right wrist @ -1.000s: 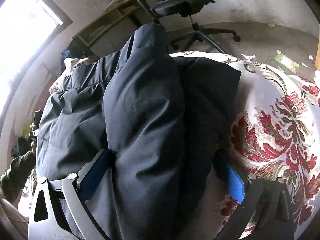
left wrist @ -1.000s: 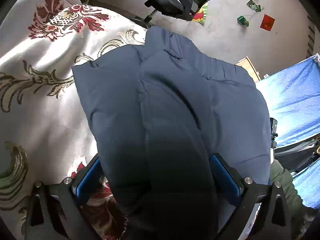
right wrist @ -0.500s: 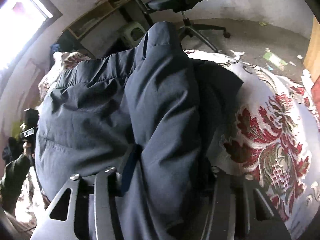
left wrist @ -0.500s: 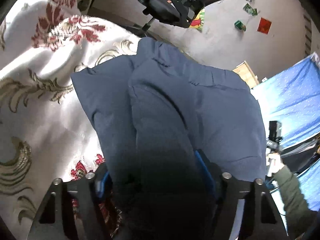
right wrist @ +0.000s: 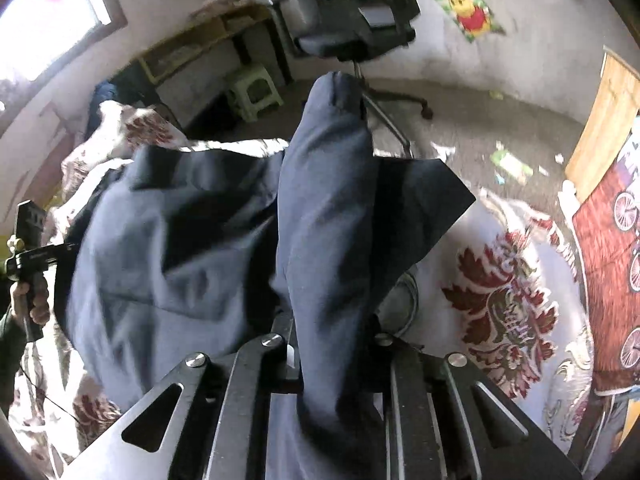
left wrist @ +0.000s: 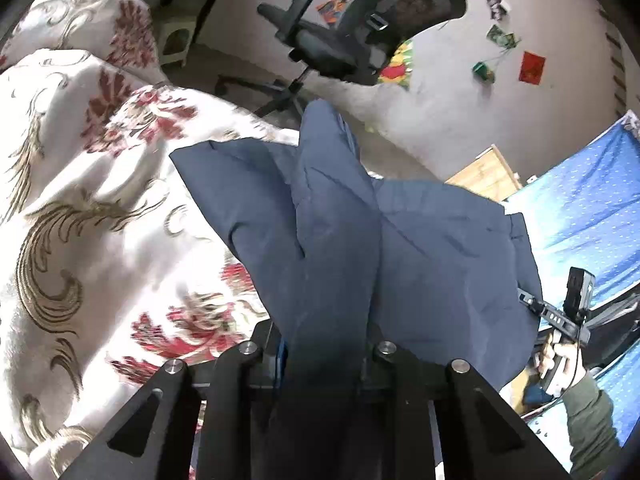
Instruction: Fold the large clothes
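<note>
A large navy blue garment [left wrist: 432,264] is raised off a bed covered with a white floral bedspread [left wrist: 100,208]. My left gripper [left wrist: 326,354] is shut on a thick fold of the garment, which bulges up between the jaws. In the right wrist view my right gripper [right wrist: 334,344] is shut on another fold of the same garment [right wrist: 180,248], which hangs to the left over the bedspread [right wrist: 504,292]. The pads of both grippers are hidden by cloth.
A black office chair [left wrist: 360,28] [right wrist: 356,20] stands on the floor beyond the bed. A blue cloth [left wrist: 592,208] lies at right. A green stool [right wrist: 256,92] and a wooden desk [right wrist: 200,48] stand by the wall. A red patterned cloth [right wrist: 612,264] is at right.
Both grippers closed from wide open onto folds of the garment and lifted it; the cloth now hangs raised off the bed and the room beyond shows more.
</note>
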Motion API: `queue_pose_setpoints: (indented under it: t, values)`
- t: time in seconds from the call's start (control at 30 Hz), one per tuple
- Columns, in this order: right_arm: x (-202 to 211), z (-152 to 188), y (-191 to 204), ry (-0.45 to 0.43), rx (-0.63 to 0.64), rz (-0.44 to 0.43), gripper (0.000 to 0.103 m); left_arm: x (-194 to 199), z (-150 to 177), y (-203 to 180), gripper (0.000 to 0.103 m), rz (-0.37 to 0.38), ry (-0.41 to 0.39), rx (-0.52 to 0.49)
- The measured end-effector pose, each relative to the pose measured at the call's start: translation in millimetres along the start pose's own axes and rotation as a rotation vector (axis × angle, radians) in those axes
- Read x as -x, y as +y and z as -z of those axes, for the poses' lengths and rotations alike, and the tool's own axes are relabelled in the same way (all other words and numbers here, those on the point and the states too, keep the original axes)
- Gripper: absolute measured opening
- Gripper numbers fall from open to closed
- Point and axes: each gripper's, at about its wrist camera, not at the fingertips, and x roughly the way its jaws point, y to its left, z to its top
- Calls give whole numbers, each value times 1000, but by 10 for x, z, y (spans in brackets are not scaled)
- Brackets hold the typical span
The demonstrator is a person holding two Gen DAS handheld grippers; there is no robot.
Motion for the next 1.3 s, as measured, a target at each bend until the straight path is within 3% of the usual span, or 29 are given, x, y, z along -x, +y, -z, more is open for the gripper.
queue_pose_setpoints:
  t: [0.27,0.47,0.63,0.87,1.0,1.07,1.13,1.23,1.3]
  values:
    - [906,-52,87,-121,46,59,11,-16,20,-635,20,100,4,-76]
    - [1339,-21,-161,-163,33,146,11,-302,-34,-970,20,147,0,-109]
    - [1290,107,-530,-170,-28,186,11,-678,-45,-1107,20,127,24,-109]
    - [746,395,-960,-137,-110,217,14,-906,57,-950,22,44,44,-112]
    - [626,463,-1078,-149,-148,229,22,-951,84,-876,35,-8,59,-78]
    - [574,505,-1116,-145,-164,236,26,-958,96,-851,45,-35,63,-59]
    - [524,543,-1136,-137,-173,253,34,-963,102,-817,62,-58,73,-28]
    - [469,590,-1185,-127,-204,240,48,-951,130,-773,79,-100,73,18]
    - [450,637,-1182,-129,-211,266,66,-921,140,-741,85,-134,60,43]
